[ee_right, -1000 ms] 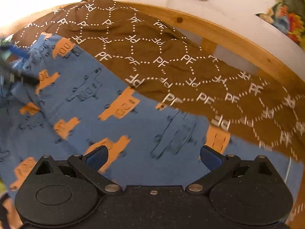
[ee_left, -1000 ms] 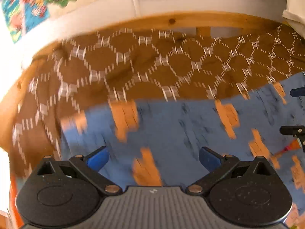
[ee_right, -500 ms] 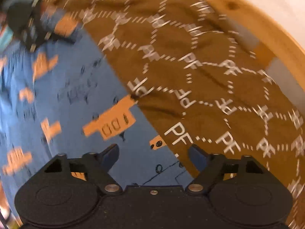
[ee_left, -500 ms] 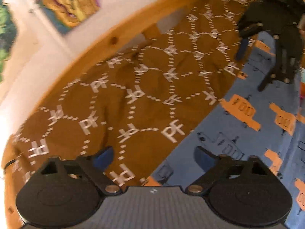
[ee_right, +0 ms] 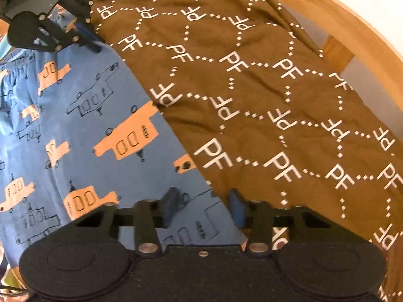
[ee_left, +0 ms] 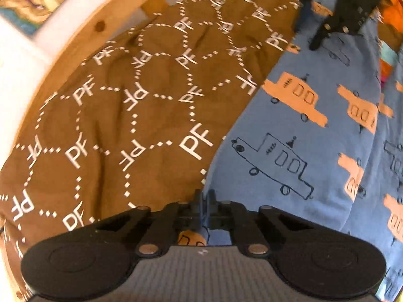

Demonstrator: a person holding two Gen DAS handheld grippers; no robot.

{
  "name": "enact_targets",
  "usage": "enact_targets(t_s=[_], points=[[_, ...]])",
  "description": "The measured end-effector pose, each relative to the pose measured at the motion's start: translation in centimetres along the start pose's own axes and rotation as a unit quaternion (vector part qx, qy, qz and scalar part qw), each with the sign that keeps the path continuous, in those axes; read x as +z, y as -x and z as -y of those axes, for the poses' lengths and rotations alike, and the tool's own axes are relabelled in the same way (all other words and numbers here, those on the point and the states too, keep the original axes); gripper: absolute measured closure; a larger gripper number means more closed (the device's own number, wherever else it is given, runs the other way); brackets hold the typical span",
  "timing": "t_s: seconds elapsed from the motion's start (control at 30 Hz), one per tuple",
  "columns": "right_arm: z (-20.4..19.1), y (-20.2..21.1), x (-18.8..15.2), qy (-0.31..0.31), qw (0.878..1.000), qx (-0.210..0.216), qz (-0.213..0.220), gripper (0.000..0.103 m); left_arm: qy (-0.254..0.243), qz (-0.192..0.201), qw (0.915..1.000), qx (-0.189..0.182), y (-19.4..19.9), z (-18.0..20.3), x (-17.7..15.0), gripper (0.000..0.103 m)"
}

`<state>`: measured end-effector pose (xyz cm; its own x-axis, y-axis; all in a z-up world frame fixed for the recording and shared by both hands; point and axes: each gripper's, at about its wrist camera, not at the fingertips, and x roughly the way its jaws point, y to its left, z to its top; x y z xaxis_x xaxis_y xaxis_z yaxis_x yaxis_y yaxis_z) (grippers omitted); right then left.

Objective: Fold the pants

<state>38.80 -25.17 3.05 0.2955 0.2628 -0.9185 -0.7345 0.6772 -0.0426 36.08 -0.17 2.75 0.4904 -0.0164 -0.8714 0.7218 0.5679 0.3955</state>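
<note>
Wooden-framed bed (ee_right: 357, 32), brown PF-patterned blanket (ee_right: 264, 105) spread over it, blue car-print pants (ee_right: 83, 130) lying on the blanket

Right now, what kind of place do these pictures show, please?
Most likely a bedroom at home. A brown cover printed with PF is spread like bedding, a curved wooden frame runs along a white wall, and blue pants with a car print lie on the cover for folding.
</note>
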Motion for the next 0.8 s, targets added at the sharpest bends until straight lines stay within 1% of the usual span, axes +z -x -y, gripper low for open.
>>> enact_targets(t_s=[0.03,0.07,0.1,0.13,0.23,0.33,0.4,0.47,0.5,0.53,0.6,0.63,0.67,0.7,0.73,0.77,0.8], points=[[-0.3,0.1,0.0,0.006,1.000,0.000,-0.001,0.083,0.007,0.006,0.9999,0.005,0.4,-0.1,-0.1,0.102],[-0.8,0.3,-0.1,0.015,1.000,-0.004,-0.001,0.088,0.013,0.014,0.9997,0.016,0.8,0.1,-0.4,0.102],[-1.4,0.5,-0.1,0.024,1.000,-0.012,0.002,0.097,0.016,0.025,0.9992,0.028,1.3,0.3,-0.7,0.102],[-1.9,0.9,-0.1,0.030,0.999,-0.023,0.008,0.100,0.019,0.033,0.9985,0.039,2.1,0.3,-0.8,0.102],[-2.3,2.0,0.0,0.029,0.998,-0.051,0.026,0.102,0.037,0.058,0.9948,0.074,3.8,-0.2,-0.8,0.102],[-1.9,2.7,0.9,0.026,0.994,-0.098,0.045,0.102,0.071,0.085,0.9884,0.104,4.8,-1.6,-0.1,0.102],[-1.4,3.1,2.0,0.028,0.988,-0.135,0.062,0.102,0.099,0.087,0.9845,0.116,4.6,-2.8,0.4,0.102],[-0.9,2.9,3.2,0.034,0.983,-0.166,0.073,0.102,0.124,0.071,0.9829,0.117,3.4,-4.1,1.0,0.102],[-0.4,2.6,3.6,0.034,0.982,-0.173,0.075,0.102,0.130,0.060,0.9834,0.112,2.4,-4.6,1.1,0.101],[0.1,1.8,4.1,0.030,0.981,-0.175,0.073,0.102,0.134,0.057,0.9836,0.106,1.6,-4.9,1.2,0.100],[0.7,-0.2,4.3,0.023,0.983,-0.174,0.052,0.100,0.142,0.060,0.9845,0.084,0.5,-5.7,0.8,0.090],[0.9,-1.2,4.3,0.022,0.984,-0.174,0.041,0.099,0.147,0.059,0.9841,0.081,0.4,-6.0,0.6,0.074],[1.0,-1.9,4.2,0.020,0.984,-0.173,0.034,0.094,0.151,0.059,0.9838,0.077,0.4,-6.4,0.2,0.061],[1.2,-2.2,4.0,0.014,0.985,-0.169,0.033,0.082,0.152,0.061,0.9837,0.075,0.9,-6.9,-0.3,0.040],[1.3,-2.2,3.7,0.006,0.986,-0.162,0.039,0.069,0.148,0.070,0.9836,0.076,1.8,-7.1,-0.9,0.031],[1.6,-1.8,3.4,-0.001,0.988,-0.149,0.049,0.060,0.140,0.080,0.9842,0.074,2.5,-7.5,-1.5,0.028],[1.9,-1.3,3.2,-0.007,0.989,-0.136,0.059,0.041,0.130,0.090,0.9848,0.072,3.5,-8.0,-2.2,0.025]])
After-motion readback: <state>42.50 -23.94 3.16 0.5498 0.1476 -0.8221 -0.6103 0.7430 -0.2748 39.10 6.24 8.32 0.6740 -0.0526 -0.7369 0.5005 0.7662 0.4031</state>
